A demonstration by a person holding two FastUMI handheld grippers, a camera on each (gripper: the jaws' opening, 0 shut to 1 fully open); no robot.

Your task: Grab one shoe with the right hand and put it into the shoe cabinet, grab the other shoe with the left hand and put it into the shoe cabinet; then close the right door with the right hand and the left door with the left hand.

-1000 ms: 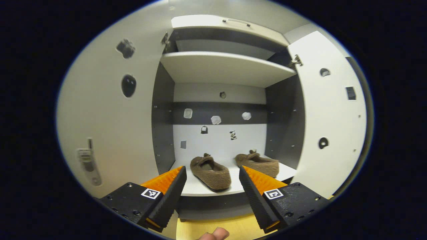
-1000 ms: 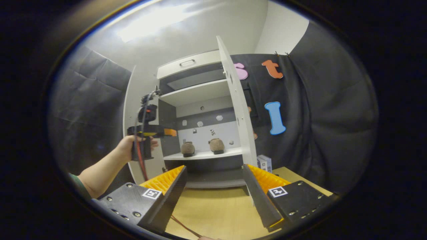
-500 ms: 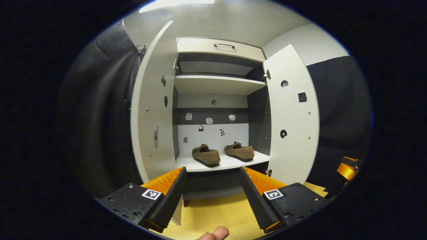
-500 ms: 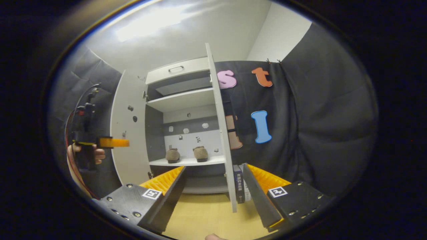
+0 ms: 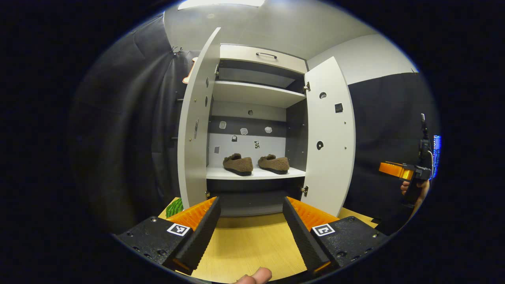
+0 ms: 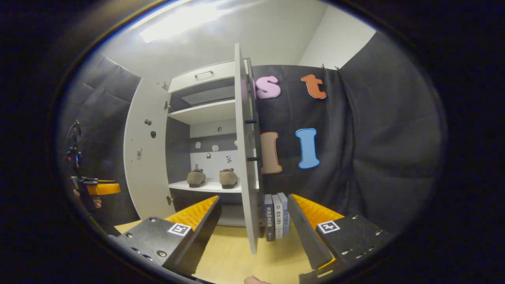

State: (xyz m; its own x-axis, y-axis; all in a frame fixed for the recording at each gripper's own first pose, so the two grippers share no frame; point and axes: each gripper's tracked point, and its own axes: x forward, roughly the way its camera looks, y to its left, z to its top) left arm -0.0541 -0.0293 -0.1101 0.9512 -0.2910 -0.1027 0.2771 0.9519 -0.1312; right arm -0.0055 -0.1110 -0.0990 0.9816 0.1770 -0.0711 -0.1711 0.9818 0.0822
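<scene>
While both shoes are sitting side by side on the lower shelf of the shoe cabinet, the left shoe and the right shoe are each lying with the long axis running front to back, toes toward the shelf's back edge and slightly angled. Both doors are standing open. The right door is showing edge-on in the right gripper view, swung out toward the camera, its front edge just left of the right gripper, whose jaws are standing apart and holding nothing. That door is lying almost directly ahead of this gripper and is clearly the nearer one for it, so the closing push looks likely to come from its outer face, on the side of the books standing on the worktop. The left door is standing open to the left of the left gripper, whose jaws are also parted and empty.

Compared with a second ago, both grippers have pulled back from the cabinet: the shoes are looking smaller and farther off, and the right gripper has shifted rightward past its door's edge.
</scene>
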